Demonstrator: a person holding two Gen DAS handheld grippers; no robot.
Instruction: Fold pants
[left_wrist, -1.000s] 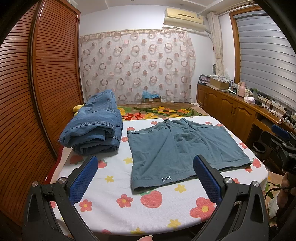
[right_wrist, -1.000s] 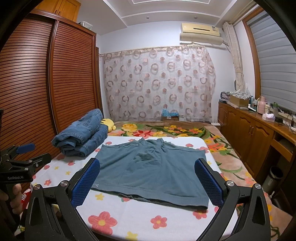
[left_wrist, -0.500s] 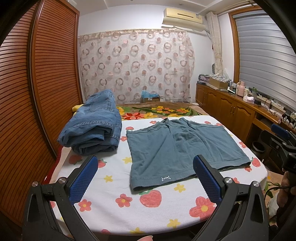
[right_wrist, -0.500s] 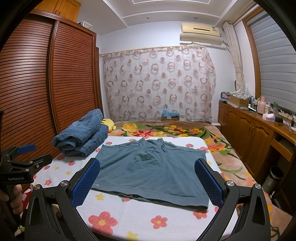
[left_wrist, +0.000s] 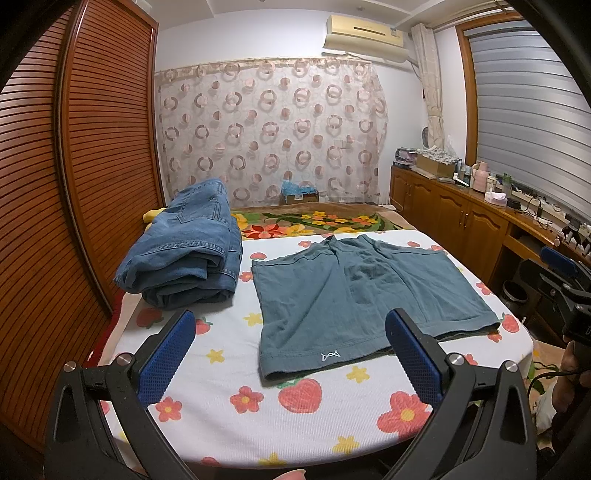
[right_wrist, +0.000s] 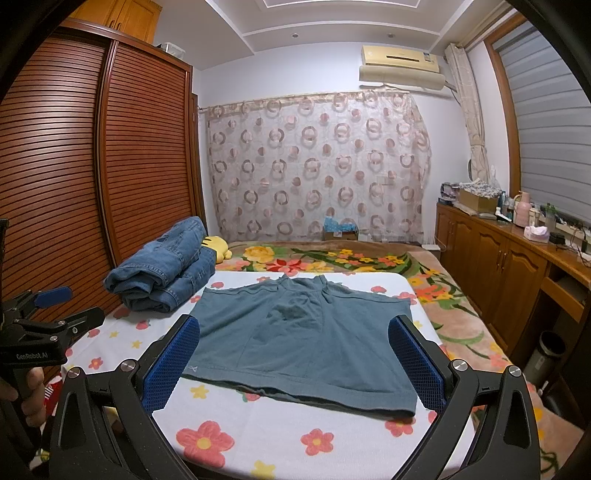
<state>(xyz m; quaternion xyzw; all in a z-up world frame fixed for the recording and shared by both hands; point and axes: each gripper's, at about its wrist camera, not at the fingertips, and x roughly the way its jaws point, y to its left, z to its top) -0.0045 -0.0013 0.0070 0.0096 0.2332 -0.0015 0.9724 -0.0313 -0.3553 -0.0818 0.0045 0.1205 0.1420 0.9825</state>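
Nothing has moved; shorts (left_wrist: 365, 291) flat, far waistband foreshortened.

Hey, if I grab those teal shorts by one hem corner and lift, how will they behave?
The teal shorts lie flat and thin with soft wrinkles, so they will probably droop limply rather than hold shape. They look light, likely an easy lift. On the flowered sheet, dragging may bunch them instead of sliding cleanly.

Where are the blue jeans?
The folded blue jeans sit on the left side of the flowered table cover, beside the teal shorts, near the wooden wardrobe doors.
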